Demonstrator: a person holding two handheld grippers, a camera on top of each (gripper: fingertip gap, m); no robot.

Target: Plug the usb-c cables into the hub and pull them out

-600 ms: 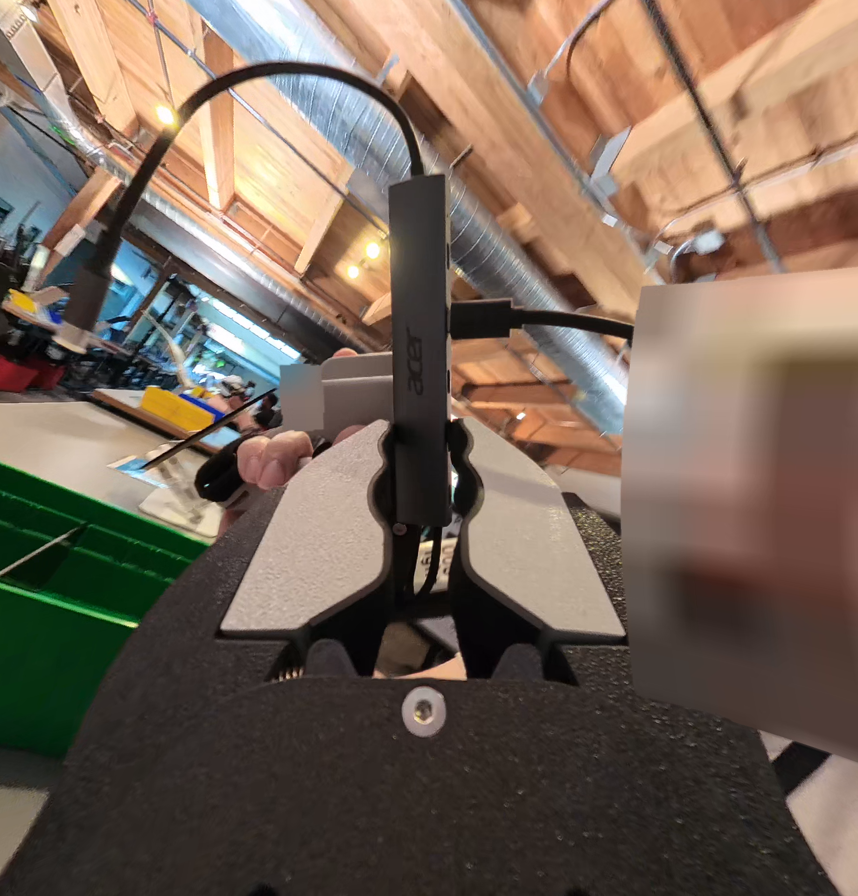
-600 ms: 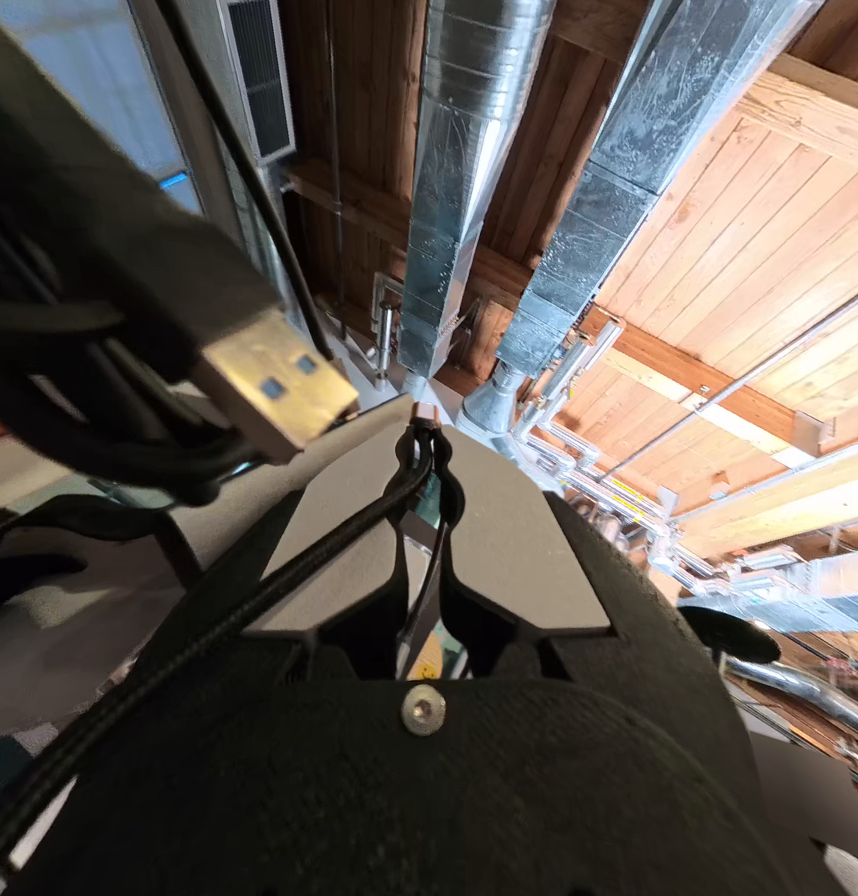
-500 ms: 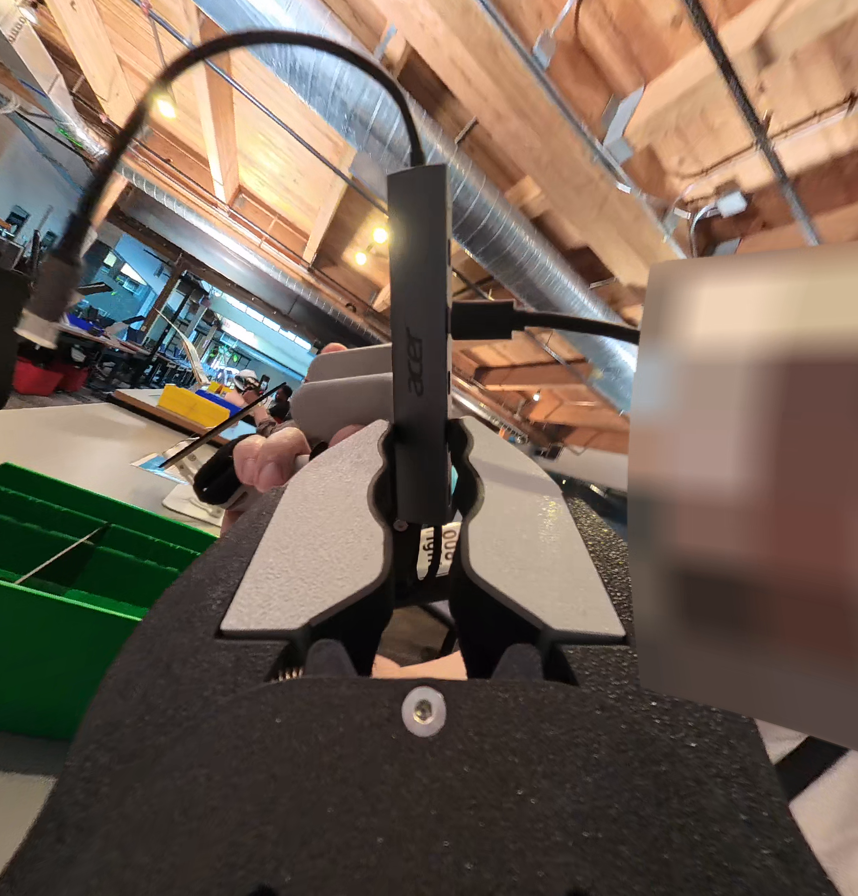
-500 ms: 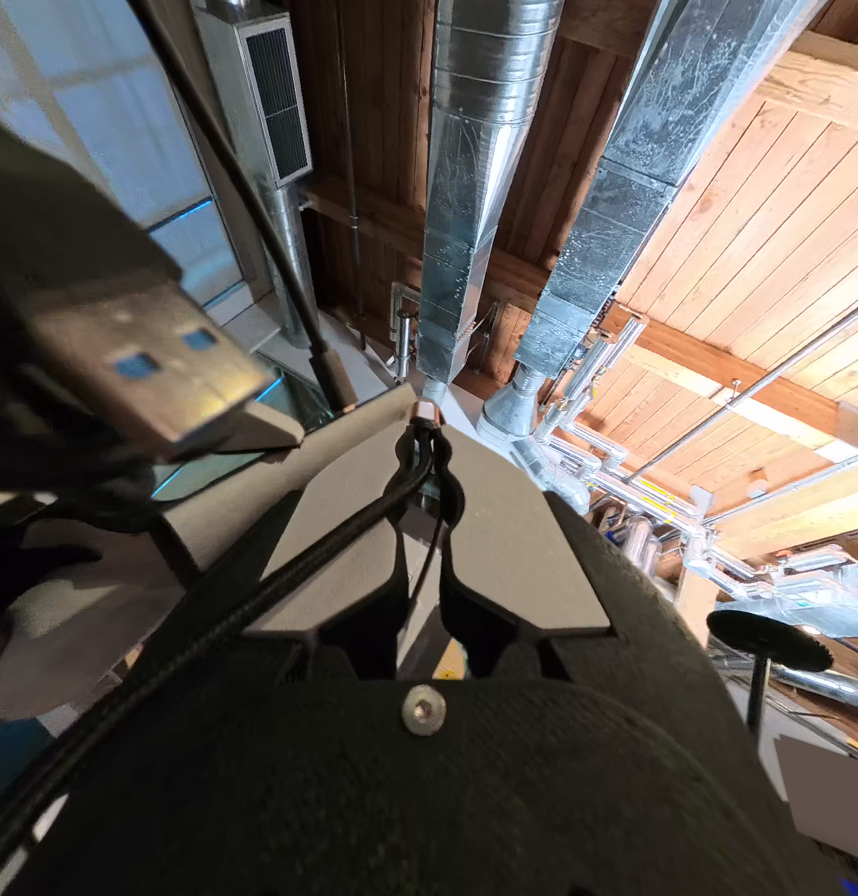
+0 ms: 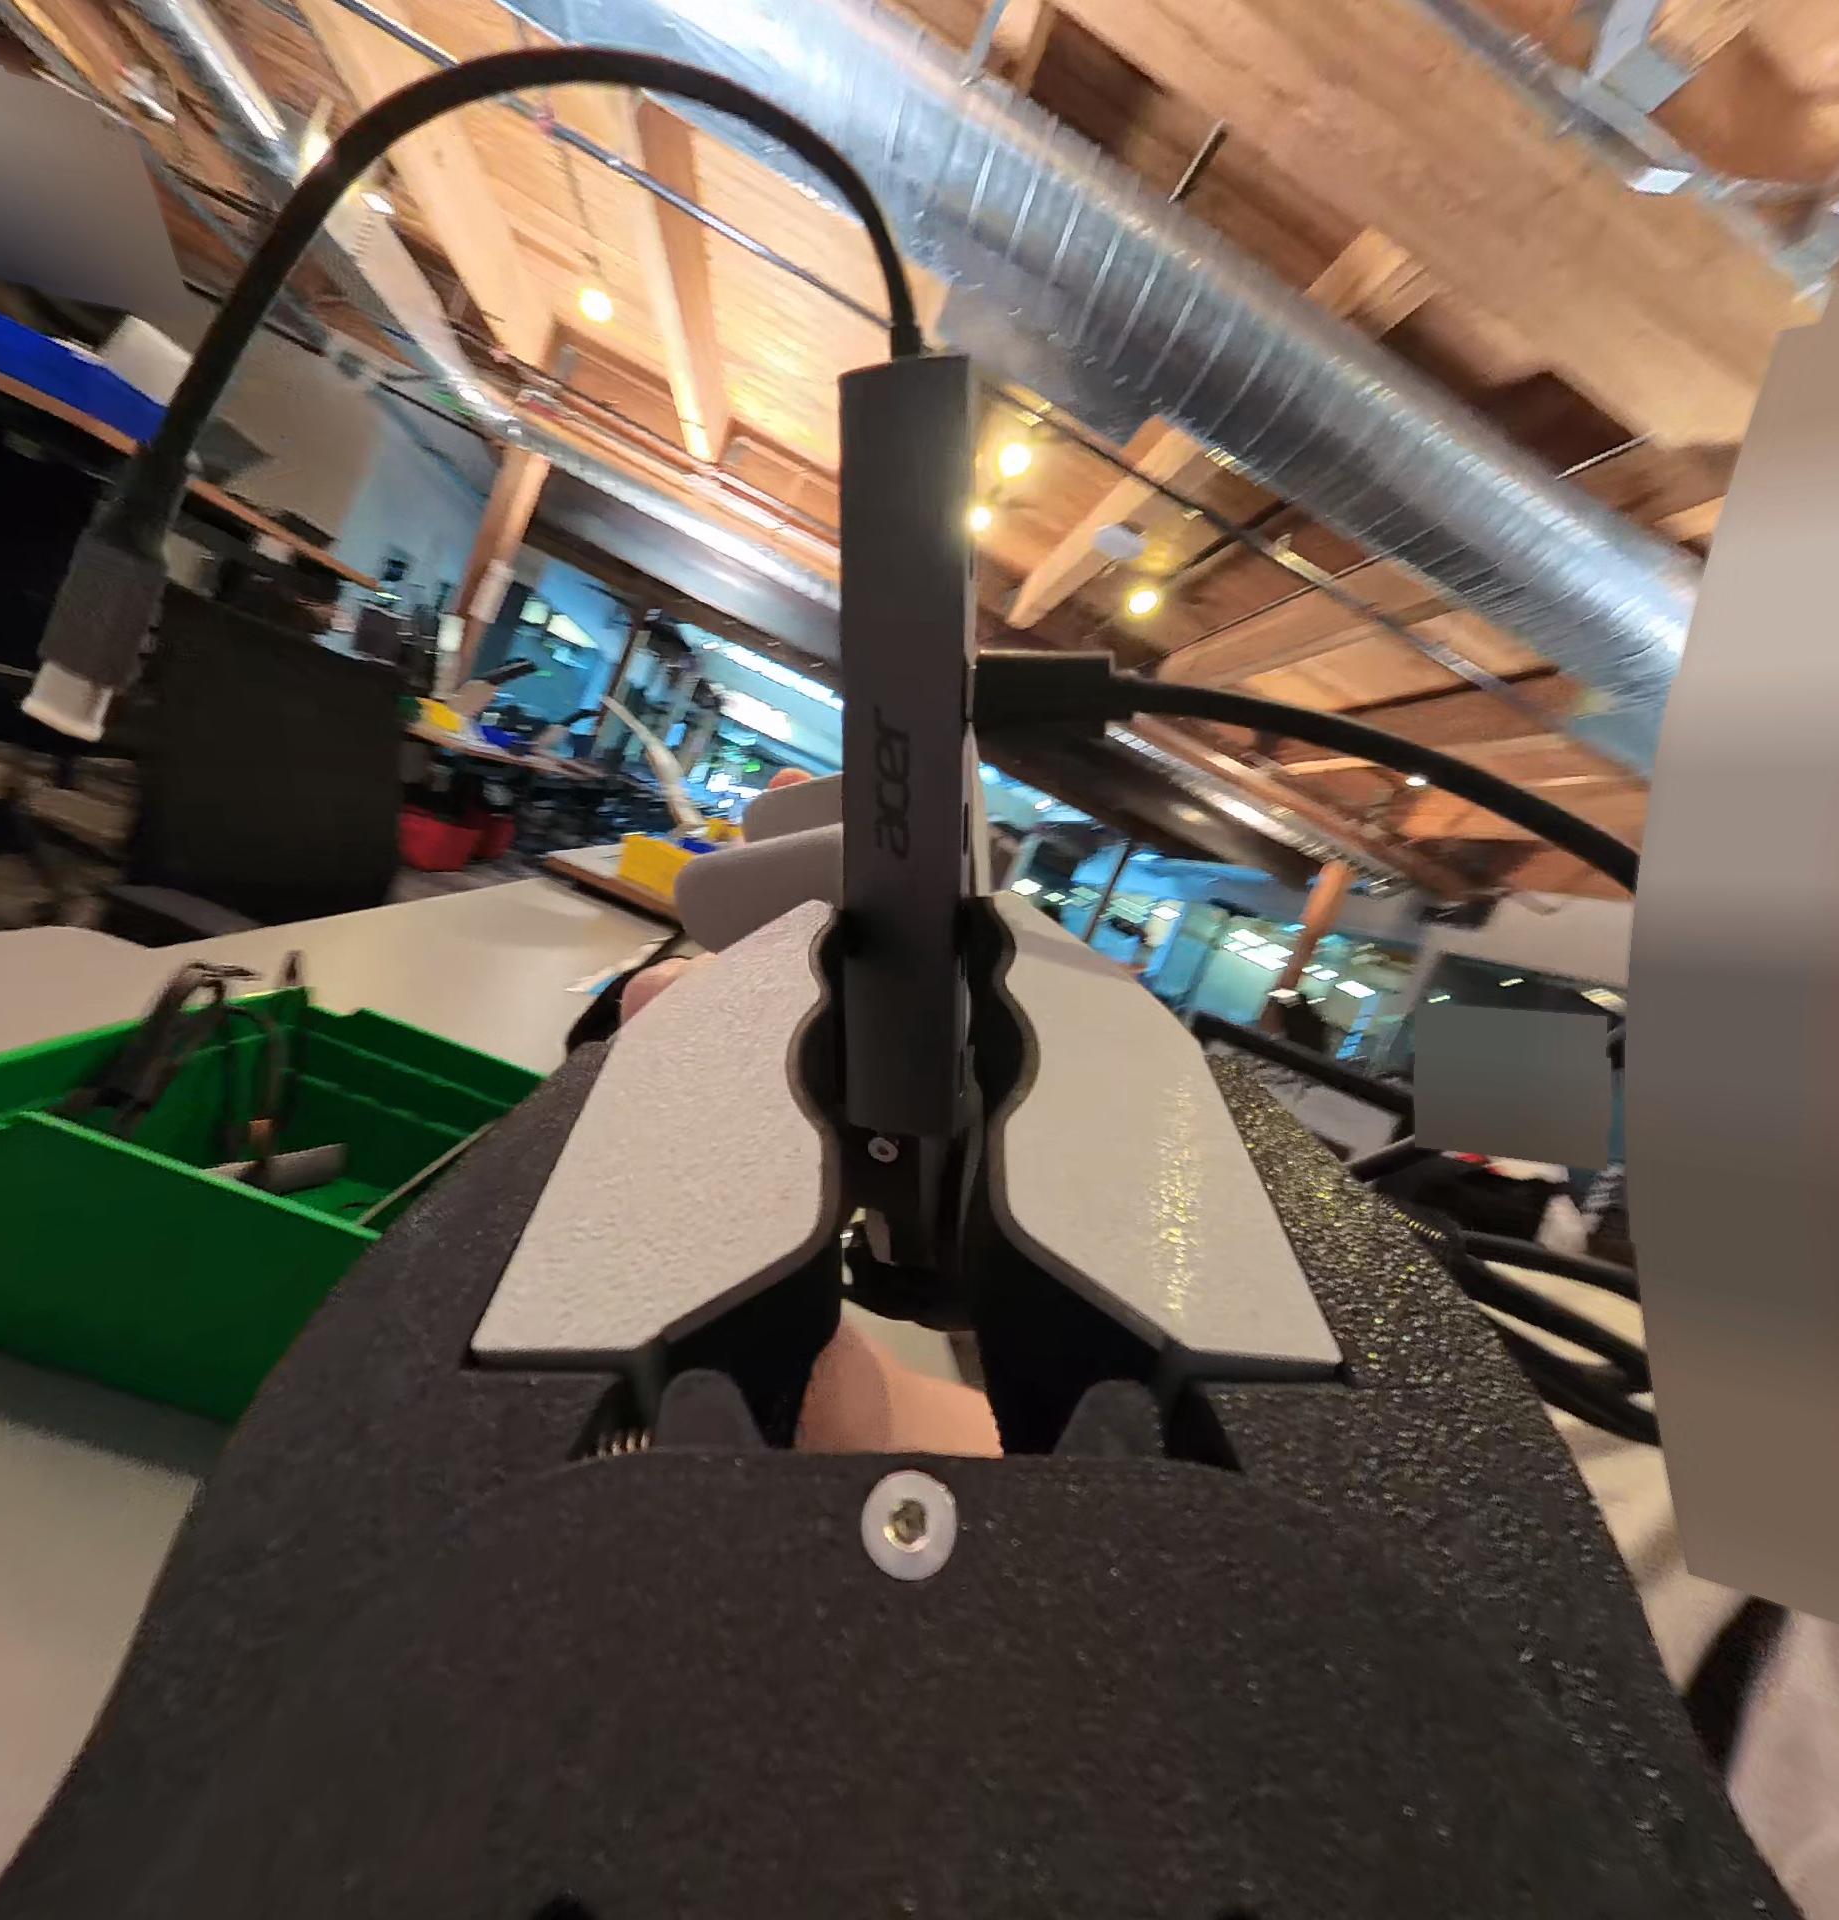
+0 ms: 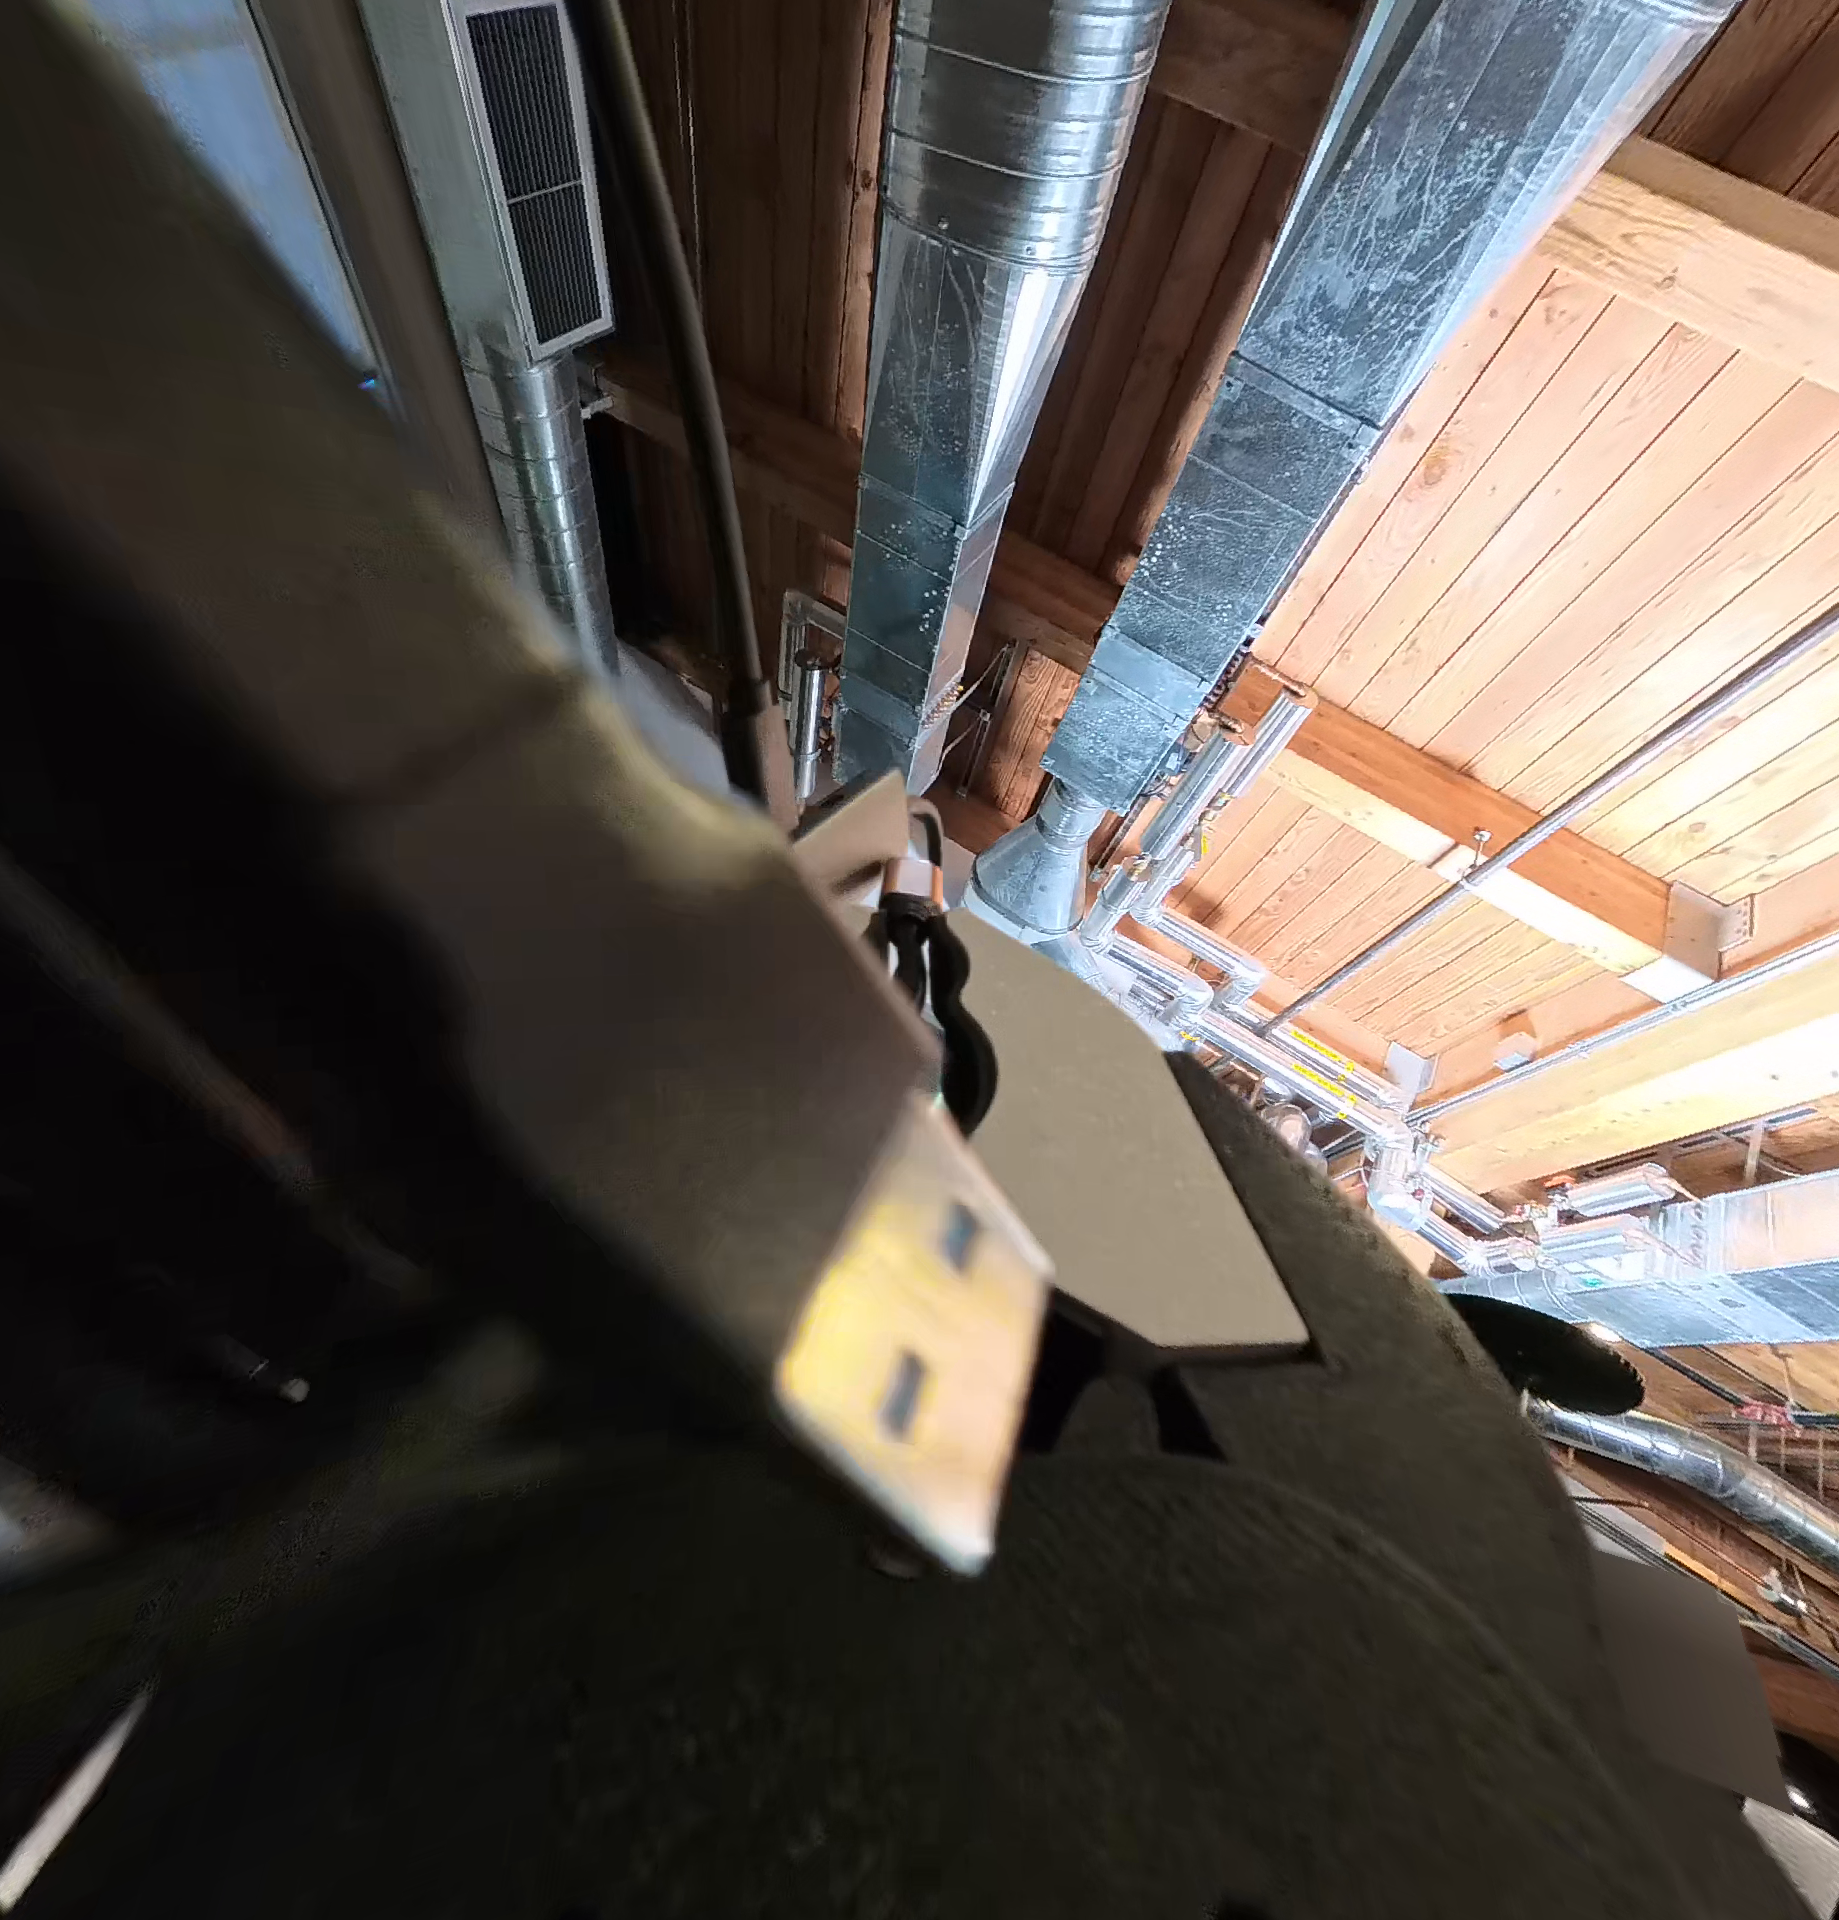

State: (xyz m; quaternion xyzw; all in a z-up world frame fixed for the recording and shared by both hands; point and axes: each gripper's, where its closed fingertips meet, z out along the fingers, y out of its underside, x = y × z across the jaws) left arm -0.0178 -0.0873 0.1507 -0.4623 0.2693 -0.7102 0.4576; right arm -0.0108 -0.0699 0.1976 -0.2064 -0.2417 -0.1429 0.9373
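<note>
Wooden ceiling overhead, left gripper (image 5: 907, 997) clamping upright hub (image 5: 902, 727), black cable (image 5: 1310, 732) plugged in

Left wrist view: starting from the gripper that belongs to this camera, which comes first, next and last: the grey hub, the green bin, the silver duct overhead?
1. hub: clamped upright between the left gripper fingers.
2. green bin: on the table, low to the left.
3. silver duct: far overhead, crossing the wooden ceiling.
</note>
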